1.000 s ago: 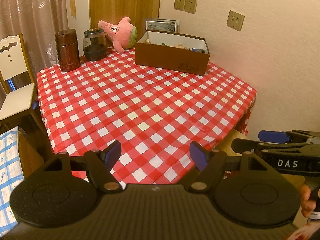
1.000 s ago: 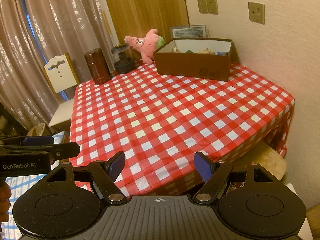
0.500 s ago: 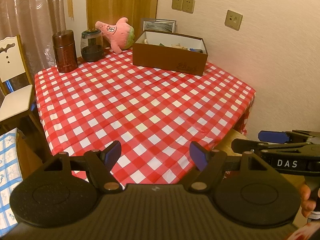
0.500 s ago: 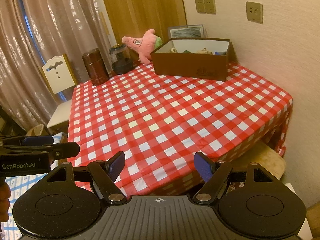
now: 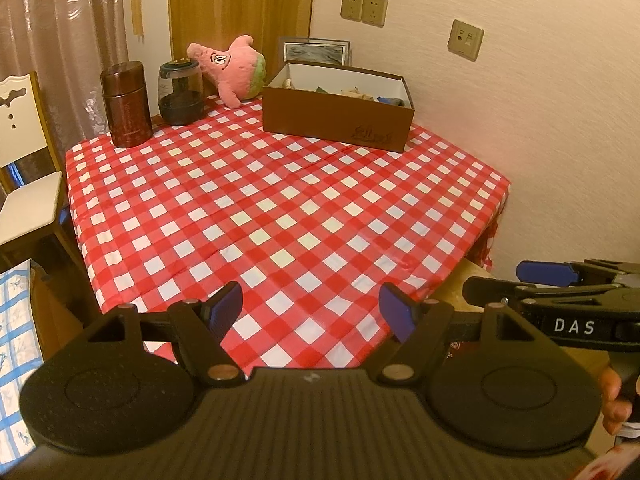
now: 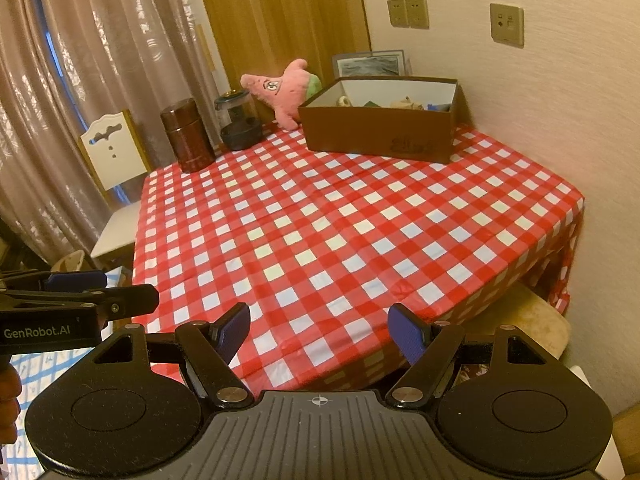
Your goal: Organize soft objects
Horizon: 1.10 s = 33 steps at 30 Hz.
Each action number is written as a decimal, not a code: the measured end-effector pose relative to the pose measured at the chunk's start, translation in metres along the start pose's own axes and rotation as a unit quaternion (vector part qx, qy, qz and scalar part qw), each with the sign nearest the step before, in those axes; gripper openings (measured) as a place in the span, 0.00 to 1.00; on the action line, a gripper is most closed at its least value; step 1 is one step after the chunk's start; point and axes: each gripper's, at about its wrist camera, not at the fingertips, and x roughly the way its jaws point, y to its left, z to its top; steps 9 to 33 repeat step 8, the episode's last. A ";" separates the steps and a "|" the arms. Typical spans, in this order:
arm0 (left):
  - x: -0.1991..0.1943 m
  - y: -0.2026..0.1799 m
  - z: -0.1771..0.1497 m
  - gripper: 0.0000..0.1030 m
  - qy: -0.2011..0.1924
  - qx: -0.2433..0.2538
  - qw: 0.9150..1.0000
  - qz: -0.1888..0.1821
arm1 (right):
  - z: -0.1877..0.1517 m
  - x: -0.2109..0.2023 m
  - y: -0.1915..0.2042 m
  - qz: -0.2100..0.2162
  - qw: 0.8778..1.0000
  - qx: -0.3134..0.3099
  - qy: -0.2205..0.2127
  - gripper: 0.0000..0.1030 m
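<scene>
A pink star plush toy point(image 5: 230, 68) leans at the far side of the red checked table point(image 5: 280, 208), left of an open brown box point(image 5: 338, 114) that holds several small soft items. Both also show in the right wrist view: the plush point(image 6: 286, 90) and the box point(image 6: 380, 128). My left gripper point(image 5: 310, 312) is open and empty, over the table's near edge. My right gripper point(image 6: 320, 332) is open and empty, also at the near edge, far from the plush and box.
A brown canister point(image 5: 126, 104) and a dark glass jar point(image 5: 180, 92) stand at the far left of the table. A white chair point(image 5: 24, 152) is left of the table. A framed picture point(image 5: 316, 50) leans on the wall behind the box.
Both grippers have drawn slightly back and shifted view a little; the table looks marginally farther. Both stay open and nothing on the table has moved.
</scene>
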 end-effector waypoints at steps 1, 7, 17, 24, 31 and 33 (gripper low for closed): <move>0.000 -0.001 0.001 0.71 0.000 0.000 1.000 0.000 | 0.000 0.000 0.000 -0.001 1.000 0.000 0.000 0.73; 0.003 -0.008 0.009 0.71 0.001 0.005 1.000 -0.004 | 0.005 0.002 -0.007 -0.006 1.000 0.005 0.001 0.73; 0.005 -0.010 0.011 0.71 0.001 0.006 1.000 -0.005 | 0.005 0.002 -0.007 -0.008 1.000 0.006 0.000 0.73; 0.005 -0.010 0.011 0.71 0.001 0.006 1.000 -0.005 | 0.005 0.002 -0.007 -0.008 1.000 0.006 0.000 0.73; 0.005 -0.010 0.011 0.71 0.001 0.006 1.000 -0.005 | 0.005 0.002 -0.007 -0.008 1.000 0.006 0.000 0.73; 0.005 -0.010 0.011 0.71 0.001 0.006 1.000 -0.005 | 0.005 0.002 -0.007 -0.008 1.000 0.006 0.000 0.73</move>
